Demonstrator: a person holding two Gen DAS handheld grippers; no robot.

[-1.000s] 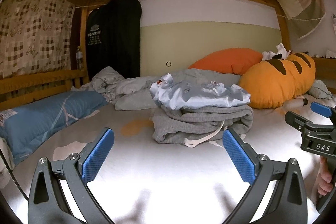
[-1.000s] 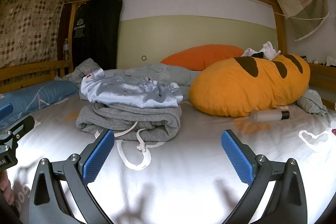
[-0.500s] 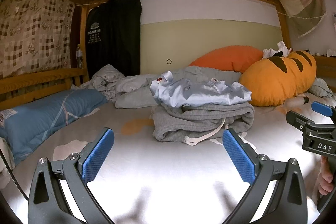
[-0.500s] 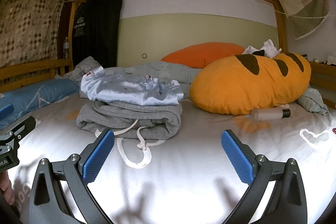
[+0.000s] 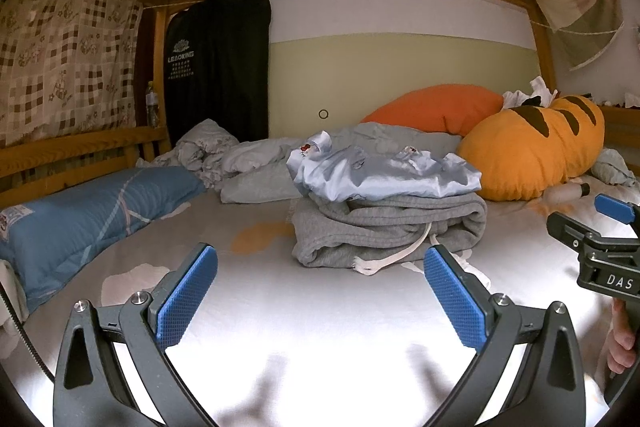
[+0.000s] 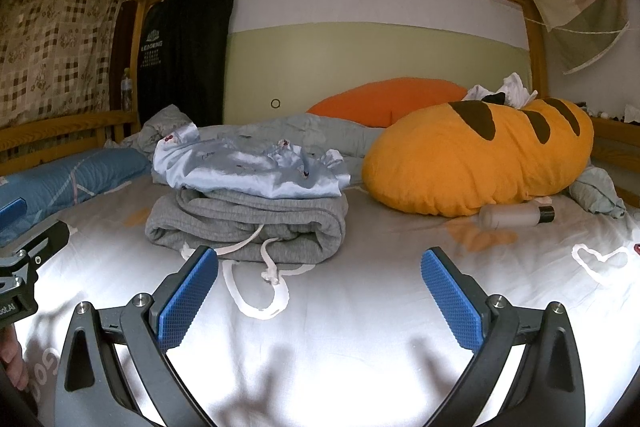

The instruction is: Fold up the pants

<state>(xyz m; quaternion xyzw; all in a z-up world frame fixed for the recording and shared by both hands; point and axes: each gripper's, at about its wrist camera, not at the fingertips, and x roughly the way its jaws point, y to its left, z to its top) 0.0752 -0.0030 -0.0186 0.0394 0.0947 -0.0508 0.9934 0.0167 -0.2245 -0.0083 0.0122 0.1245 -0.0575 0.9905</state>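
Folded grey sweatpants [image 5: 384,227] [image 6: 248,227] lie on the white bedsheet, their white drawstring [image 6: 256,287] trailing toward me. A folded pale blue satin garment [image 5: 380,175] [image 6: 248,171] rests on top of them. My left gripper [image 5: 320,297] hovers low over the sheet, open and empty, a short way in front of the stack. My right gripper [image 6: 318,297] is also open and empty, with its left pad near the drawstring loops. In the left wrist view the right gripper [image 5: 592,227] shows at the right edge, held by a hand.
An orange striped plush pillow [image 6: 480,159] and an orange cushion [image 6: 384,99] lie behind the stack to the right. A small bottle [image 6: 516,215] lies on the sheet by the plush. A blue pillow [image 5: 88,211] sits at left, crumpled bedding [image 5: 240,163] behind.
Both grippers have crept a little closer to the stack of clothes; the pile looks slightly larger in both views. Their jaws stay open.
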